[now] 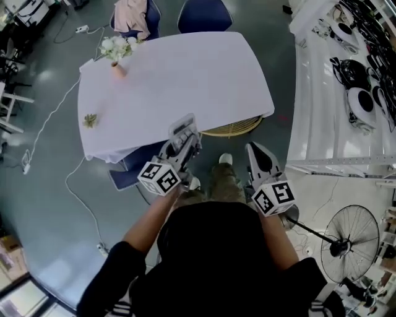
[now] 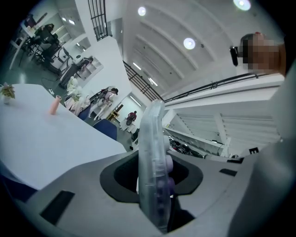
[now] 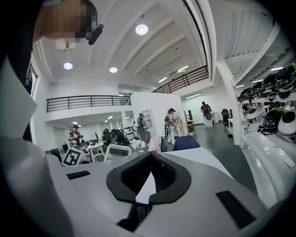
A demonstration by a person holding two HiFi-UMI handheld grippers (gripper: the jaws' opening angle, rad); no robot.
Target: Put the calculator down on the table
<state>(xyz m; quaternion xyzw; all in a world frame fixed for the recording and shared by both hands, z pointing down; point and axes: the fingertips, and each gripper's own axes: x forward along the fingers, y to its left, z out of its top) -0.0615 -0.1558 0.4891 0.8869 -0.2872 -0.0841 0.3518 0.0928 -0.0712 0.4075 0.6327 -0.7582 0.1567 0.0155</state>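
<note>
The calculator (image 1: pixel 184 128), a pale, see-through slab with purple keys, stands on edge between the jaws of my left gripper (image 1: pixel 185 141). In the left gripper view the calculator (image 2: pixel 155 157) fills the middle and both pads press on its faces. It hangs in the air just over the near edge of the white-clothed table (image 1: pixel 185 74), apart from the cloth. My right gripper (image 1: pixel 256 152) is to the right, off the table's near corner. In the right gripper view my right gripper (image 3: pixel 150 156) has its jaws meeting at the tip with nothing between them.
A pink vase with white flowers (image 1: pixel 117 52) stands at the table's far left, a small green sprig (image 1: pixel 91 120) near its left edge. Blue chairs (image 1: pixel 204 13) stand behind, a wicker stool (image 1: pixel 235 129) under the near edge. A white shelf with helmets (image 1: pixel 346 80) runs along the right, a fan (image 1: pixel 346 241) beside me.
</note>
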